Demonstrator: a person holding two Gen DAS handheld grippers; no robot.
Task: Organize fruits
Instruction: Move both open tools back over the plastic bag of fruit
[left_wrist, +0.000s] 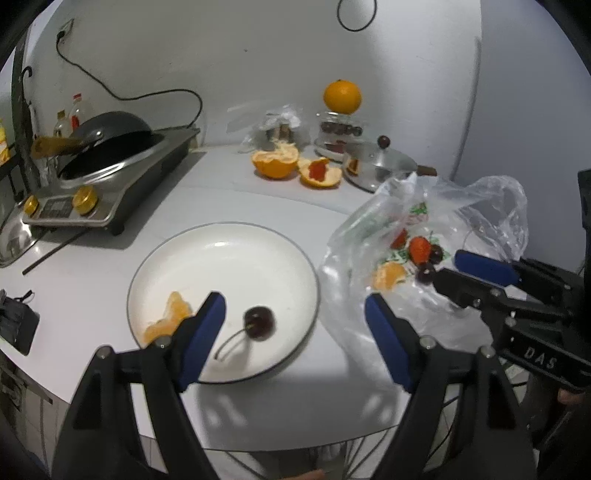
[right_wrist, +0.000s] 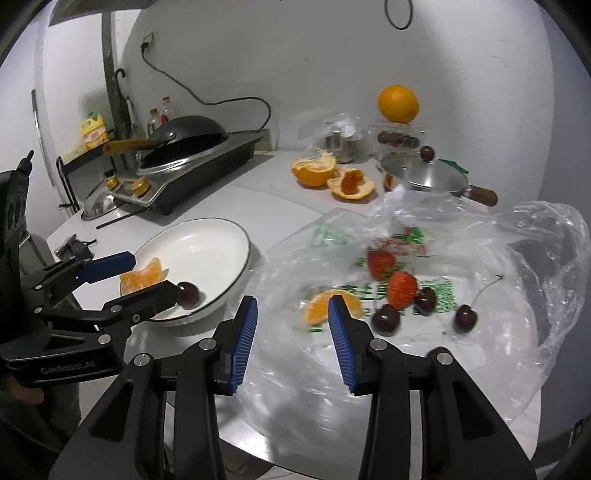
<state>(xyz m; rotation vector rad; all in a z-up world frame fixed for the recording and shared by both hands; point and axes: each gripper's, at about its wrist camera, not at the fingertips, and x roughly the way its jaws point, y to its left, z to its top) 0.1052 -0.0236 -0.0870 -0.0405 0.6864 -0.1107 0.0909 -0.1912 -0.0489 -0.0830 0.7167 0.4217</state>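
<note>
My left gripper (left_wrist: 295, 317) stands with its blue pads wide apart over the white plate (left_wrist: 177, 243), nothing between them; the cherry (left_wrist: 259, 322) lies loose on the plate beside the orange segment (left_wrist: 168, 320), so I judge that is where fruit is being gathered. My right gripper (right_wrist: 291, 317) is narrowly parted and empty, aimed at the plastic bag (right_wrist: 517, 258), where strawberries (right_wrist: 402, 290), more cherries and an orange wedge (right_wrist: 321, 302) wait

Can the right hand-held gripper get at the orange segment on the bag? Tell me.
Probably yes: the right hand-held gripper is open and empty, the orange segment lies uncovered on the bag just ahead.
</note>
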